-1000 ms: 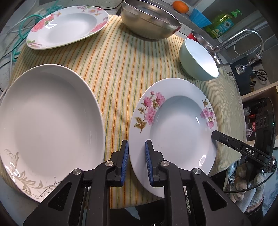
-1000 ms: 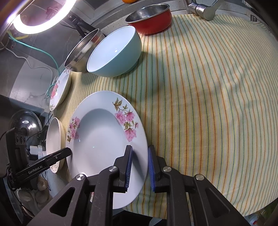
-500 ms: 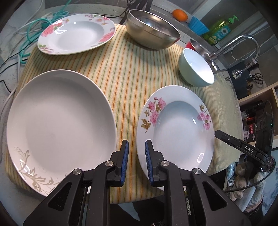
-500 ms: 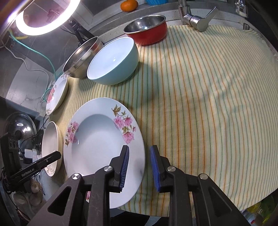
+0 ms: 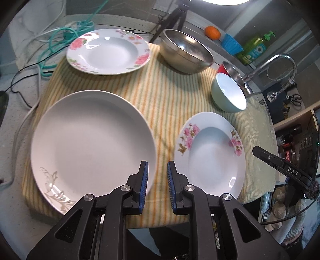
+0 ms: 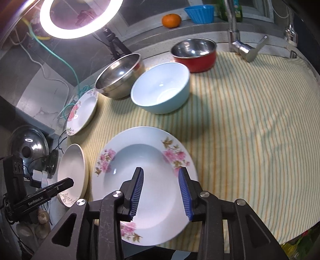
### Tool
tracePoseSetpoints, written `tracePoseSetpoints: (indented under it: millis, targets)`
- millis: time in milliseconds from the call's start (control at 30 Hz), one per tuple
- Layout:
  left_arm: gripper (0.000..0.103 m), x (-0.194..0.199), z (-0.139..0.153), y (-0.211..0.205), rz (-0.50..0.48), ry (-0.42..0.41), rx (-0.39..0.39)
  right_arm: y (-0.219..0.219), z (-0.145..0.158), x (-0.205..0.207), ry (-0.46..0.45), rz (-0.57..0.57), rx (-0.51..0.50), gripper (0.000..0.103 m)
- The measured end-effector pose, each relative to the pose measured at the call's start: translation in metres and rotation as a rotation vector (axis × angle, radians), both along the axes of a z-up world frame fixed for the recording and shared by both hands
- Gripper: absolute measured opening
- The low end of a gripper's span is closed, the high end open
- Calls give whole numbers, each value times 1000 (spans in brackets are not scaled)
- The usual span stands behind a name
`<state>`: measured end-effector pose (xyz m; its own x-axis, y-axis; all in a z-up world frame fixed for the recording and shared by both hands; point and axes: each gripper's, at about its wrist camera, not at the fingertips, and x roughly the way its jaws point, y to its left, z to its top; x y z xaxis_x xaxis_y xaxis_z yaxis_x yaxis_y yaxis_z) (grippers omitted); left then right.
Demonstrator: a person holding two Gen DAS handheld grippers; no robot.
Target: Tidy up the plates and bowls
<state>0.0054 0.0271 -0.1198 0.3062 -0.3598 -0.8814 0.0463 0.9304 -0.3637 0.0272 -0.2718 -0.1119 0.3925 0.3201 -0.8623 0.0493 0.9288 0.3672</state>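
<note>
Three plates lie on the striped cloth. A large white plate (image 5: 92, 144) is at the left, a pink-flowered plate (image 5: 210, 156) at the right, and a second flowered plate (image 5: 108, 51) sits far back. My left gripper (image 5: 157, 170) hovers over the cloth between the two near plates, its jaws a little apart and empty. My right gripper (image 6: 161, 176) hangs over the near flowered plate (image 6: 140, 156). Its jaws are opening and the pads touch nothing. A light blue bowl (image 6: 160, 88), a steel bowl (image 6: 120, 78) and a red pot (image 6: 195, 53) stand behind.
A tap (image 6: 246, 50) rises at the back right, with an orange (image 6: 171, 20) and a blue cup (image 6: 200, 13) on the ledge. A ring light (image 6: 80, 18) and cables (image 5: 60, 40) are at the back left. The cloth's front edge hangs off the counter.
My right jaws have spread apart and come off the flowered plate's right rim. Both grippers have lifted and drawn back, so more of the table shows.
</note>
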Motion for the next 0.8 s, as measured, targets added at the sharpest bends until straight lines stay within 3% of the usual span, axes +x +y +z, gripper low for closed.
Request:
tracePoseSetpoints:
  millis: [800]
  targets:
    - [17, -27, -2, 119, 285, -12, 78, 132, -3, 37, -16, 259, 48, 33]
